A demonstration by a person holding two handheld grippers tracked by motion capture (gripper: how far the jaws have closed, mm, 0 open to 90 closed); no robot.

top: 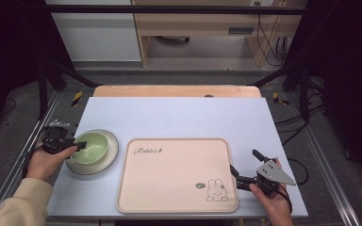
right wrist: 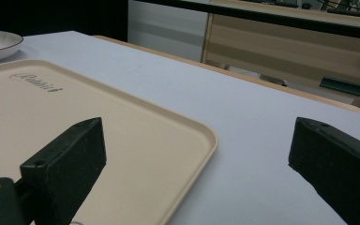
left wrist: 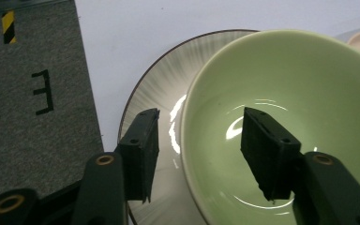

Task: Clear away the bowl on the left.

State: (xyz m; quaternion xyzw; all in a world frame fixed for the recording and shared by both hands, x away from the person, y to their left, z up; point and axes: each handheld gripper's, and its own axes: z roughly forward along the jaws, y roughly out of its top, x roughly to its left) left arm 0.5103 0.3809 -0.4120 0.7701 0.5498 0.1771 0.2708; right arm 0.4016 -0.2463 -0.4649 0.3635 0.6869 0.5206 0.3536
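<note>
1. Left claw (top: 78, 146), at the left edge of the table (top: 179, 115): jaws half-spread, straddling the near rim of the green bowl (top: 93, 146), one jaw outside the wall, the other inside the hollow.
2. From the left gripper view: left claw (left wrist: 199, 150) not yet pinching; a clear gap between the outer jaw and the bowl's wall, the inner jaw hanging above the glazed inside of the green bowl (left wrist: 300, 108); nothing pressed.
3. Green bowl: upright, sitting on a pale plate (top: 111, 153) with a dark rim, left of the tray.
4. Plate (left wrist: 159, 89) in the left gripper view: streaked white face showing beside and under the outer jaw.
5. Person's left hand (top: 47, 160) wrapped round the gripper body, cream sleeve (top: 19, 202) coming in from the bottom-left corner.
6. Right claw (top: 246, 166), near the table's front right corner: jaws spread wide, holding nothing, one jaw over the tray's right edge, the other over bare table.
7. From the right gripper view: right claw (right wrist: 197, 154) low and level, the corner of the tray (right wrist: 122, 122) between the jaws.
8. Tray (top: 169, 188): beige, flat on the table in front of the person, script lettering upper left, a rabbit drawing (top: 217, 190) lower right.
9. Beyond the table: grey floor (top: 23, 122) and a wooden cabinet (top: 207, 23).
</note>
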